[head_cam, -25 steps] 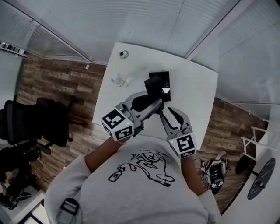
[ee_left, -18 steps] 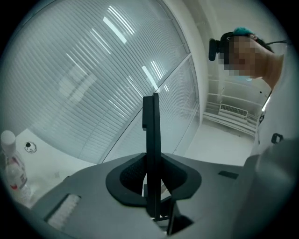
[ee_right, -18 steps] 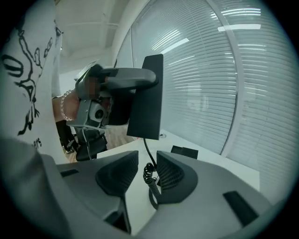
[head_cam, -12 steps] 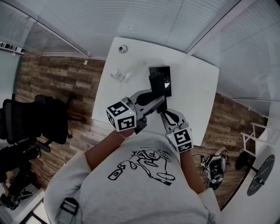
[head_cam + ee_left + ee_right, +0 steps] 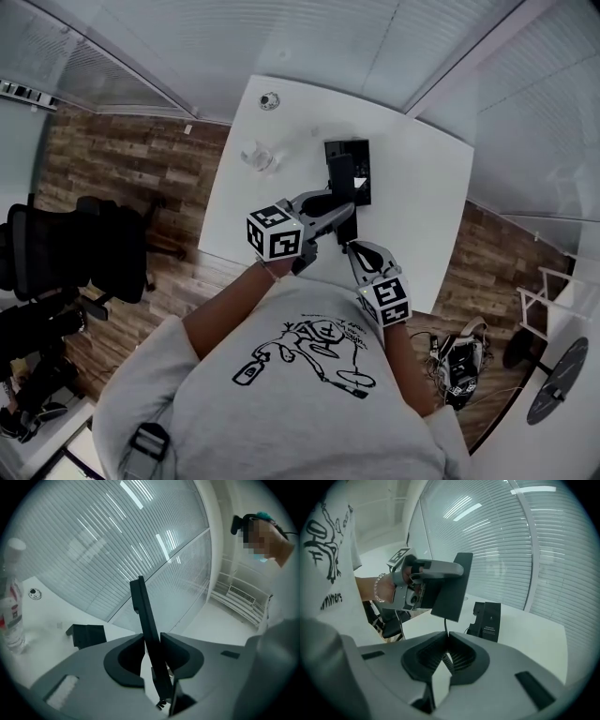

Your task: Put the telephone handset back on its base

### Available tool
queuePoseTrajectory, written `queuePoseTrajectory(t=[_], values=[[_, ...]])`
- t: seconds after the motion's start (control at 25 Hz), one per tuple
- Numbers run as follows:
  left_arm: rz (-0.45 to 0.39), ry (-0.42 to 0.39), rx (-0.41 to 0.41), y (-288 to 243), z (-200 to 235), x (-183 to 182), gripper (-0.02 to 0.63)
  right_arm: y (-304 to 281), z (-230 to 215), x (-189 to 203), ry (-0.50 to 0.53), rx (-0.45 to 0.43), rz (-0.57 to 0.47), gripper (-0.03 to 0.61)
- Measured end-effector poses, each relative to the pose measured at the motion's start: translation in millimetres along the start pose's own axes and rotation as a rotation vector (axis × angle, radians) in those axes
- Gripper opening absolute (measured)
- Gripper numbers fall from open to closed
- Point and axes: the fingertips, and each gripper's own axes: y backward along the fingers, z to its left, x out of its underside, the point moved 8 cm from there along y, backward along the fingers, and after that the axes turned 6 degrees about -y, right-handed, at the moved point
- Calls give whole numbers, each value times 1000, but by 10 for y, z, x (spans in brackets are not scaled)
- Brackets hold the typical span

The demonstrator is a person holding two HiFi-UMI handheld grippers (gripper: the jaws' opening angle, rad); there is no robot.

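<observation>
Head view, small and dim: handset (image 5: 343,178) apparently aloft just over base (image 5: 361,150) on worktop (image 5: 422,187). Clamped edge-on in left hand-held gripper (image 5: 152,638), with jaws just easing apart; right hand-held gripper (image 5: 447,633) pinched on cord (image 5: 448,662). Judged rigid, light, smooth plastic; best gripped mid-body.

Handset (image 5: 342,183): black plastic, matt, smooth-faced; base (image 5: 361,155) the same matt black plastic; cord (image 5: 447,661) black, coiled, slight gloss; right gripper (image 5: 446,635) matt grey plastic shell, inner pads dark and ribbed; table (image 5: 422,206) white, smooth, faint sheen; floor (image 5: 122,159) brown wood planks, grained; bottle (image 5: 10,611) clear plastic; shirt (image 5: 300,394) pale printed cloth.
</observation>
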Motion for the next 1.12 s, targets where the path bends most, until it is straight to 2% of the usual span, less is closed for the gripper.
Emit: queuePoseTrajectory(t=[0.52,0.92,1.12], values=[[82,79,-11,-132,474,356,137,-104,-64,171,-48,17,48,12],[105,236,-8,-220,834,620,146,-204,-151,202,-81,27,73,12],[111,262,2,-280,918,647,146,-250,-192,197,-91,30,82,12]])
